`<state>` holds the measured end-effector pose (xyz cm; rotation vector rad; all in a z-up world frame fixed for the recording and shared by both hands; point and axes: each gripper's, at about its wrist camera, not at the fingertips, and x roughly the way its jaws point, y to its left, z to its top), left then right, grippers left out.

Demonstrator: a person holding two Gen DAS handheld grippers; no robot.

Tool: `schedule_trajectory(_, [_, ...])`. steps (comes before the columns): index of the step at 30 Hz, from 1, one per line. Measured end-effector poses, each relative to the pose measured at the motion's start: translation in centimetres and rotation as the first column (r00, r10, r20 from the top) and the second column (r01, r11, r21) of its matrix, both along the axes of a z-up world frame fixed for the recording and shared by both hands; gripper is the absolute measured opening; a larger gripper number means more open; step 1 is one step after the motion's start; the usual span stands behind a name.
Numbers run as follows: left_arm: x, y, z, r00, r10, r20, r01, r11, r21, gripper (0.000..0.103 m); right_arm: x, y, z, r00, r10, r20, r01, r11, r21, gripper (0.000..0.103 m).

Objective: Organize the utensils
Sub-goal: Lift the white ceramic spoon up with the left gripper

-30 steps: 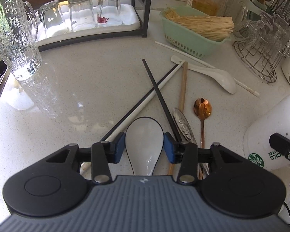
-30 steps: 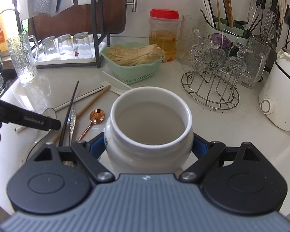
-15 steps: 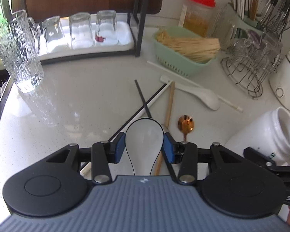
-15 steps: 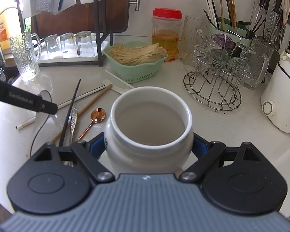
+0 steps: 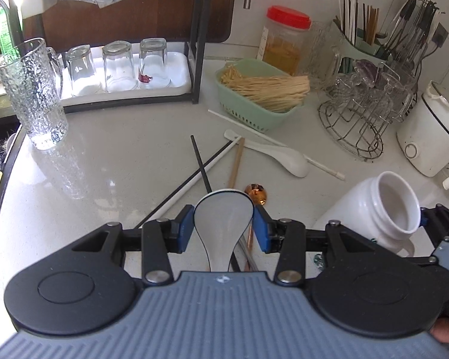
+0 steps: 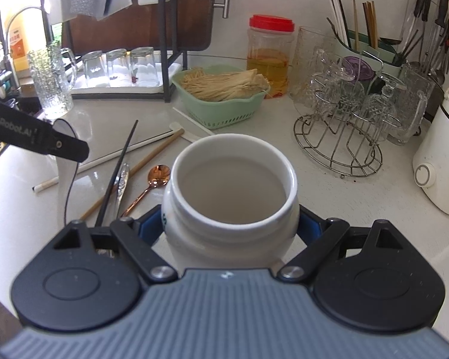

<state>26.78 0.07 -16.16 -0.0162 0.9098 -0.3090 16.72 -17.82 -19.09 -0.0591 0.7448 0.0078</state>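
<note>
My left gripper [image 5: 223,227] is shut on a white ceramic spoon with a dark rim [image 5: 223,214], held bowl-forward above the counter. In the right wrist view the same spoon [image 6: 64,161] hangs at the left under a left finger [image 6: 45,142]. My right gripper [image 6: 230,227] is shut on a white wide-mouthed jar [image 6: 233,140], which is empty inside and also shows at the right as the jar [image 5: 383,206]. On the counter lie a black chopstick [image 5: 199,161], a white chopstick [image 5: 212,161], a wooden chopstick [image 5: 236,161], a copper spoon [image 5: 255,193], a silver spoon [image 6: 122,179] and a second white spoon [image 5: 284,157].
A green basket of noodles [image 5: 254,113] and a red-lidded jar [image 5: 284,42] stand behind. At the right are a wire glass rack [image 5: 359,119], a utensil holder [image 5: 362,39] and a white cooker [image 5: 431,131]. A glass mug [image 5: 33,95] and a tray of upturned glasses [image 5: 119,68] are at the left.
My left gripper has risen with the spoon, away from the utensils on the counter, and the jar has come into its view at the right. The right gripper and jar have stayed put.
</note>
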Motion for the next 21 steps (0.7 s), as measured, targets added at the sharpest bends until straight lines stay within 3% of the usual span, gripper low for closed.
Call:
schedule_trajectory(9, [-1.8,-0.8,1.7,0.999,0.038,0.025,-0.038,0.999,0.014,0.048,-0.2,-0.1,-0.1,0.999,0.040,0.019,-0.040,0.999,0.001,0.091])
schedule_trajectory(15, [-2.0,-0.9,5.3,0.996,0.063,0.066,-0.060,0.997,-0.037,0.048,-0.5,-0.2,-0.2,0.998,0.050,0.036,-0.050,0.999,0.011,0.091])
schedule_trajectory(21, [-2.3,-2.0,9.1,0.990,0.027,0.138,-0.020,0.998,-0.052,0.048,-0.6,-0.1,-0.3,0.998,0.052,0.043,-0.053,0.999,0.007,0.091])
